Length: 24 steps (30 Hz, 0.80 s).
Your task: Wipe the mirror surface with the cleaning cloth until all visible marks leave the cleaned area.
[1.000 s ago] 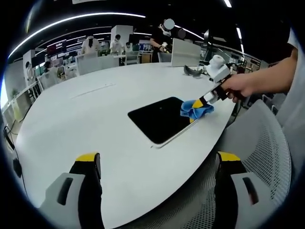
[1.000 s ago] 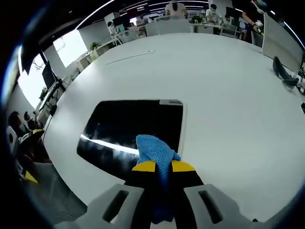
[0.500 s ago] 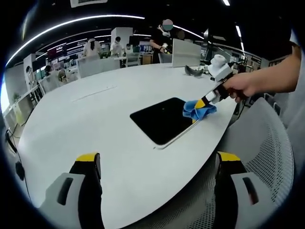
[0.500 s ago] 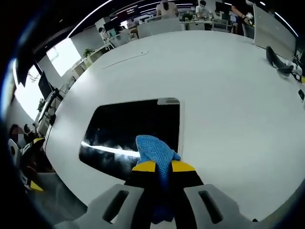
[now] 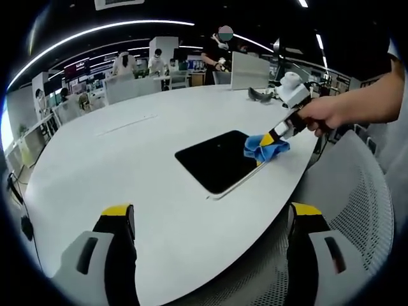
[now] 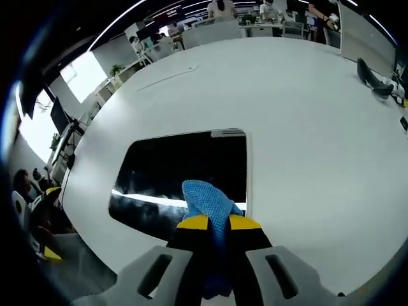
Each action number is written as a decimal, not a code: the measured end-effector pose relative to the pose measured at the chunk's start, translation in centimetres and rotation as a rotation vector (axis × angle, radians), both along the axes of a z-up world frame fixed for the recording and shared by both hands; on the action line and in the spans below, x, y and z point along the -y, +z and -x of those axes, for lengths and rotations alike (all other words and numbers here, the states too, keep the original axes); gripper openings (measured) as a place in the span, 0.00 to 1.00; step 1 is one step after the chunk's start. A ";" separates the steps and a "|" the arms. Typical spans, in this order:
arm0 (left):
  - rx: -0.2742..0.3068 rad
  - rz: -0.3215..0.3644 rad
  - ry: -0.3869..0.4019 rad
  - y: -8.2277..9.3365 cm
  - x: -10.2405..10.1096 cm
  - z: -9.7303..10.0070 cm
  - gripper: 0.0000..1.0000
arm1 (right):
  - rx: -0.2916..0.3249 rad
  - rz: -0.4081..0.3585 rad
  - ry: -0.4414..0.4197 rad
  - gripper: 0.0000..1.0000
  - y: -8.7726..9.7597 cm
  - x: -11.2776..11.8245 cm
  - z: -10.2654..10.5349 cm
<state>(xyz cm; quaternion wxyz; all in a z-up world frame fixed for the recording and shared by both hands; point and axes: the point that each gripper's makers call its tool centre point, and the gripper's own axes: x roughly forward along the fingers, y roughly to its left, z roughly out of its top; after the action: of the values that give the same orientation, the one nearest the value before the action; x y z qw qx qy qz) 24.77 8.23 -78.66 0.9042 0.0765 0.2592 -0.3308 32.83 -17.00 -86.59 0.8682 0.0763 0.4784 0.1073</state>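
Near the rounded front edge of the big white desk (image 5: 115, 159) lies the mirror (image 5: 220, 159), a dark flat rectangle with a thin light frame, sitting flat and at an angle to the desk edge. From the left gripper view its long axis runs from near-right to far-left, with one long side close to the desk's curved edge on the right. Loads of bare desk stretch off to the left and far side of it, so that's where the open room is; on the right there's barely any margin before the edge, and a grey mesh chair (image 5: 357, 204) sits just past it.

The right gripper (image 6: 213, 223) is clamped on the blue cleaning cloth (image 6: 207, 201), yellow tips pinched tight around it, and the cloth is pressed on the mirror's near right corner. In the left gripper view you can see that same cloth (image 5: 264, 146) at the mirror's right end, with a hand (image 5: 322, 115) holding the tool.

The left gripper (image 5: 210, 217) is spread wide, holding nothing, hanging back over the near desk edge, well apart from the mirror.

Far right on the desk there's a dark object (image 6: 376, 86), too small to make out.
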 end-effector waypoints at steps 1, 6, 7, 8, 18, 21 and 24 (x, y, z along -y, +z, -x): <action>-0.001 0.000 -0.001 0.0 0.0 0.0 0.99 | -0.001 0.000 -0.001 0.04 0.0 -0.1 -0.1; -0.004 0.003 -0.001 0.0 0.0 0.0 0.99 | -0.006 0.000 0.004 0.04 0.0 -0.9 -0.2; -0.004 0.004 -0.001 0.0 0.0 0.0 0.99 | -0.006 0.001 0.006 0.04 0.0 -1.1 -0.2; -0.004 0.005 -0.001 0.0 0.1 0.0 0.99 | -0.006 0.002 0.008 0.04 0.0 -1.2 -0.2; -0.006 0.015 -0.003 0.0 0.2 0.1 0.99 | 0.002 0.009 0.024 0.04 0.0 -3.1 -0.1; -0.010 0.016 -0.007 0.0 0.2 0.1 0.99 | 0.003 0.004 0.024 0.04 0.0 -3.6 -0.2; -0.014 0.017 -0.008 0.0 0.3 0.2 0.99 | 0.006 0.004 0.028 0.04 0.0 -4.2 -0.1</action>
<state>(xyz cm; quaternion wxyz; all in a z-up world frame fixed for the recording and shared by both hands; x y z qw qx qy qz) 24.56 7.98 -78.69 0.9015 0.0675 0.2625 -0.3373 32.92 -12.83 -86.61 0.8683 0.0675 0.4769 0.1187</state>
